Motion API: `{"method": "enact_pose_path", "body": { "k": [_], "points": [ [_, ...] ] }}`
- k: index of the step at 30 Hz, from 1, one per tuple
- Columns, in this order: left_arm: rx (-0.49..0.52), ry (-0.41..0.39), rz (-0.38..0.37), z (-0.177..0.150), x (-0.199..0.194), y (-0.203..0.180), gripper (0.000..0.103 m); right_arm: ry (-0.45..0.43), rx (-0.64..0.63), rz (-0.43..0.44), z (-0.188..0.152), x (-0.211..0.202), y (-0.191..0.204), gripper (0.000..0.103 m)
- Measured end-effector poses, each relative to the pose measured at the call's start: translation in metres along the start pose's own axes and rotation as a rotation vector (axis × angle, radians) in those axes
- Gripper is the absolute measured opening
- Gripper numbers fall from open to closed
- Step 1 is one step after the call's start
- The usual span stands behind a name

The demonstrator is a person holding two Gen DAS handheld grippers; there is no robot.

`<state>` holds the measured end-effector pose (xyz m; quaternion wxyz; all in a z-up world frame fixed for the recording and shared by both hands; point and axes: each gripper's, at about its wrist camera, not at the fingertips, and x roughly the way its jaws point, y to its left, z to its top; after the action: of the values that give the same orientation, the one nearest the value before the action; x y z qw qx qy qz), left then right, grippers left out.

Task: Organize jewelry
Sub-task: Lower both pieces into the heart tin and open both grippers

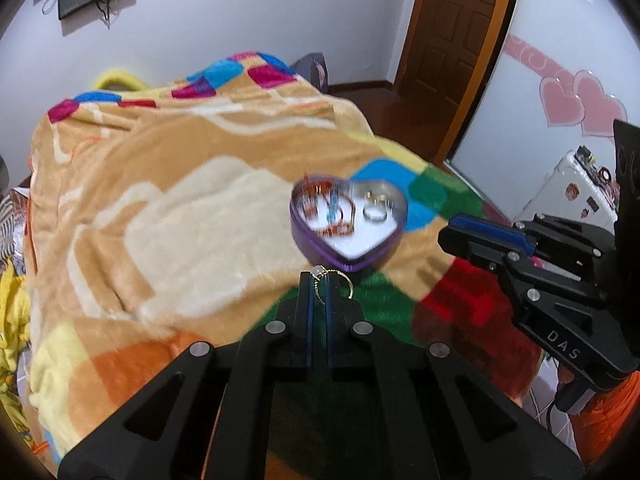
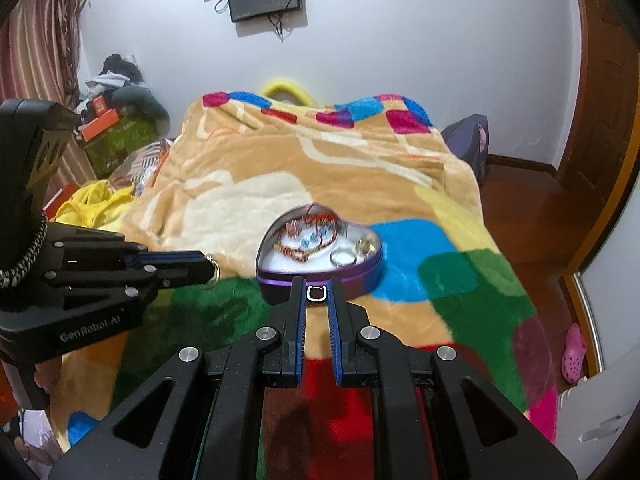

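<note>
Now we hold gold ring [image 1: 345, 280] pinched in left gripper [image 1: 319, 280], jaws pressed on it. Right gripper [image 2: 317, 289] pinches small dark-stone ring [image 2: 316, 293], touching near wall of purple heart tin [image 2: 320, 280]. Tin sits on blanket [image 1: 168, 216] mid-bed, holding beaded bracelets [image 2: 308, 236] and silver ring [image 1: 375, 213].

- Heart-shaped tin [image 1: 320, 250]: purple wall, white inside.
- Bracelets [image 1: 328, 210]: red-orange strands with blue beads.
- Ring [image 1: 375, 213]: silver.
- Blanket [image 1: 168, 208]: tan and cream, edged with blue, green, red, magenta and yellow blocks.
- Left hand-held gripper [image 1: 319, 280]: black, with blue pads.
</note>
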<state>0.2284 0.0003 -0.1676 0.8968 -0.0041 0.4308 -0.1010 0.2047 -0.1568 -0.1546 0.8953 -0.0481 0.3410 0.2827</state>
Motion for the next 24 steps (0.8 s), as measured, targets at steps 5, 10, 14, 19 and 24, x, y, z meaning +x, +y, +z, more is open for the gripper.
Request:
{"method": "enact_pose_path", "body": {
  "k": [5,10,14,19,24],
  "points": [
    [0.005,-0.056,0.000,0.016,-0.013,-0.001,0.003,-0.038,-0.003,-0.004,0.011,-0.007,-0.001,0.009],
    [0.009,-0.099,-0.009,0.029,-0.021,-0.002,0.003,-0.079,0.008,0.001,0.023,-0.010,-0.002,0.009],
    [0.014,-0.114,-0.016,0.037,-0.019,-0.004,0.003,-0.107,0.015,0.009,0.033,-0.010,-0.002,0.009],
    [0.017,-0.096,-0.032,0.042,-0.005,-0.004,0.003,-0.105,0.026,0.017,0.039,0.001,-0.003,0.009],
    [0.018,-0.058,-0.043,0.040,0.014,-0.004,0.003,-0.071,0.043,0.033,0.039,0.017,-0.009,0.009]
  ]
}}
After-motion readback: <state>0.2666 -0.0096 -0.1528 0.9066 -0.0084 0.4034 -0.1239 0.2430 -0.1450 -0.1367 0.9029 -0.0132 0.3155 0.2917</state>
